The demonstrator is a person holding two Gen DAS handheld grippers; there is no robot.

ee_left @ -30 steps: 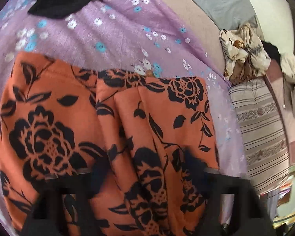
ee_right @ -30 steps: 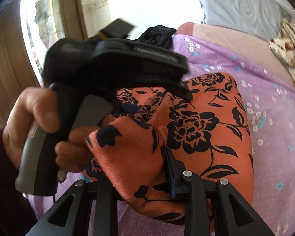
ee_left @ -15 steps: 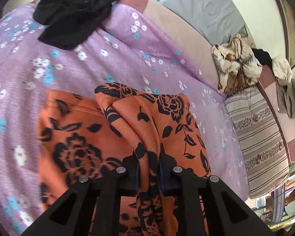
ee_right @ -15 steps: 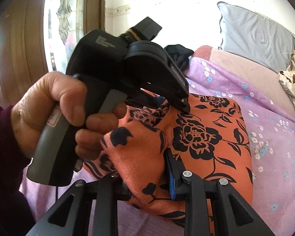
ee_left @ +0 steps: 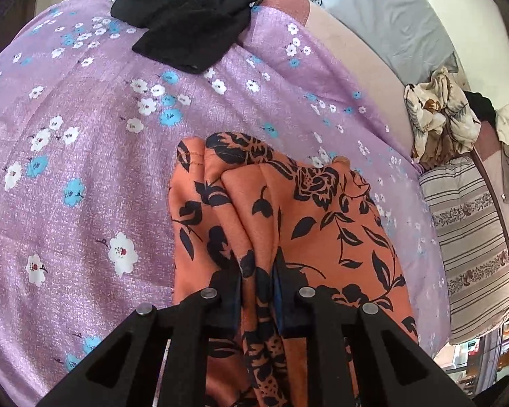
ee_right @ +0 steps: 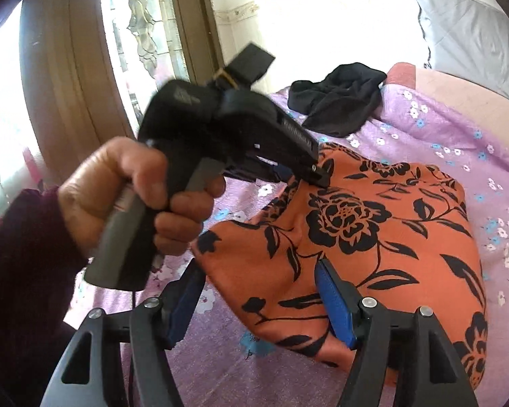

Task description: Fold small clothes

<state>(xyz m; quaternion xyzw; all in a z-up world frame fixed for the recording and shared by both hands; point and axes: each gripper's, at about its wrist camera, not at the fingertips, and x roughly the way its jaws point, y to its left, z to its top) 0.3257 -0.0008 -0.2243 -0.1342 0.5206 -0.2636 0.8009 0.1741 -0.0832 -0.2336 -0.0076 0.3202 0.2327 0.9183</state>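
Note:
An orange garment with black flowers [ee_left: 308,217] [ee_right: 373,237] lies bunched on the purple flowered bedspread [ee_left: 85,156]. My left gripper [ee_left: 258,285] is shut on a gathered fold of it and lifts that fold. In the right wrist view a person's hand [ee_right: 118,190] holds that left gripper [ee_right: 317,178] with its tip on the garment's far edge. My right gripper [ee_right: 261,281] is opening: its blue pads [ee_right: 336,305] stand apart on either side of the garment's near corner, without pressing it.
A black garment [ee_left: 190,17] [ee_right: 339,98] lies crumpled at the far end of the bedspread. A grey pillow [ee_left: 390,23], a cream patterned cloth heap [ee_left: 437,115] and a striped cushion [ee_left: 468,237] lie to the right. A wooden door frame [ee_right: 68,84] stands to the left.
My left gripper closed on the orange garment and pulled a fold up and back, uncovering more bedspread. My right gripper's jaws spread and let go of the near corner.

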